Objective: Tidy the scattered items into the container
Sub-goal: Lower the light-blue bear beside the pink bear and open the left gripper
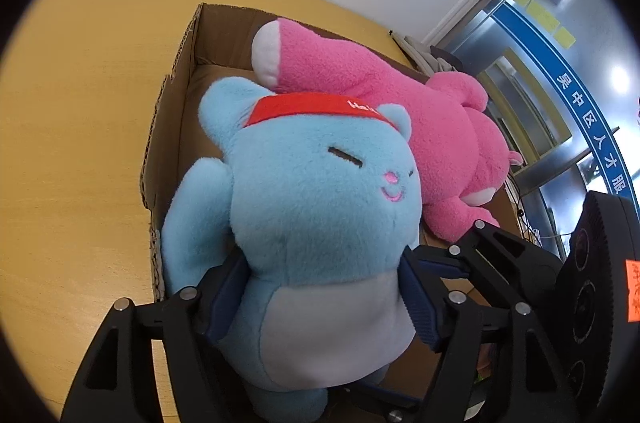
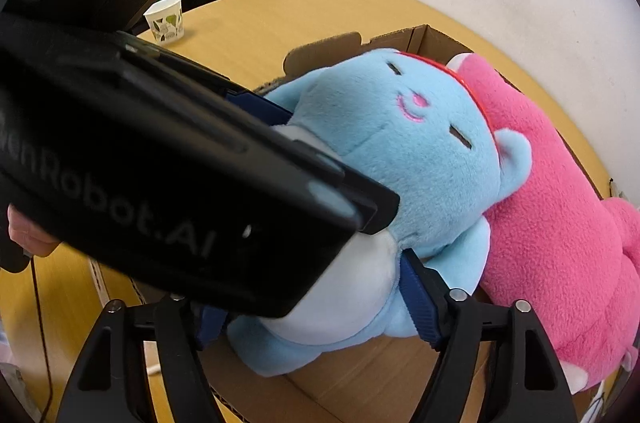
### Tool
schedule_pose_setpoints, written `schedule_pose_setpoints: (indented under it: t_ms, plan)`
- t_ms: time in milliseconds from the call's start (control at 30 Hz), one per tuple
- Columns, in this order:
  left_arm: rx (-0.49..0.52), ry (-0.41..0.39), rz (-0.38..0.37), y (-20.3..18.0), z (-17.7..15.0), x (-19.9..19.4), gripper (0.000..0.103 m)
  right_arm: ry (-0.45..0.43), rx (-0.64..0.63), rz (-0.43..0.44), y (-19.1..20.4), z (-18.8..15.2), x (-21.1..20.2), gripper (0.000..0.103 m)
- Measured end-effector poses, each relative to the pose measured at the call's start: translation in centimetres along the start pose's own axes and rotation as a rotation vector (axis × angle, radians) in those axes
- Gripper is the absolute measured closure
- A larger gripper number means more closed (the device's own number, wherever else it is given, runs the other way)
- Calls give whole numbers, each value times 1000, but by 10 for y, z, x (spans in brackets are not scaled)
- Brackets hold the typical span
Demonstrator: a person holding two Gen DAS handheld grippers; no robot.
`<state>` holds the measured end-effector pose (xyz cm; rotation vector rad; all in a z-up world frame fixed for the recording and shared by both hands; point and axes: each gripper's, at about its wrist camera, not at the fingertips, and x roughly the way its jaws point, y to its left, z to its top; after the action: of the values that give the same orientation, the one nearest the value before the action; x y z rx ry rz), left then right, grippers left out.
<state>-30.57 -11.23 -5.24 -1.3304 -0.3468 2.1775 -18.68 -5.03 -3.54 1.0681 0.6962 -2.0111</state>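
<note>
Stuffing and plush make the blue toy light, soft and compressible; I judge it handles easily but will sag, so the firm hold is at the waist, below the head. My left tongs are closed partway on exactly that spot, both blue pads pressed into its pale belly. My right tongs clamp the same toy lower on the body; one pad shows against its side, the other is hidden behind the left tool. The toy hangs over the cardboard box on the table, head touching the pink toy lying inside.
</note>
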Motion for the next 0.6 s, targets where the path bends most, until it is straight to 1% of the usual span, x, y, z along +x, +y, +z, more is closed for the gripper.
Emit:
schedule_pose_setpoints:
  t_ms: [67, 133, 167, 200, 233, 333, 433, 467, 500, 567, 600]
  plan:
    - [-24, -22, 4, -2, 1, -5, 27, -18, -4, -7, 2, -4, -8, 17]
    - [-40, -58, 20, -5, -1, -19, 29, -47, -6, -19, 3, -9, -20, 15]
    - [-42, -80, 30, -8, -3, -28, 29, -67, -1, -31, 3, -11, -29, 11]
    - [-37, -104, 39, -12, -5, -37, 29, -88, 8, -44, 2, -14, -38, 5]
    - [-25, -130, 50, -17, -8, -49, 29, -112, 23, -51, 0, -18, -49, 4]
    - [9, -208, 101, -38, -20, -82, 28, -170, 69, -60, -6, -32, -79, 2]
    - [40, -270, 183, -65, -41, -106, 25, -250, 118, -94, -22, -45, -112, 1]
    - [48, -289, 202, -73, -51, -114, 25, -283, 139, -104, -11, -48, -124, 1]
    - [53, -303, 211, -80, -60, -119, 25, -311, 160, -109, 0, -46, -132, 0]
    - [51, -325, 221, -91, -79, -127, 25, -363, 210, -123, -35, -15, -143, 0]
    - [48, -334, 228, -95, -88, -130, 25, -382, 233, -136, -45, -16, -145, 0]
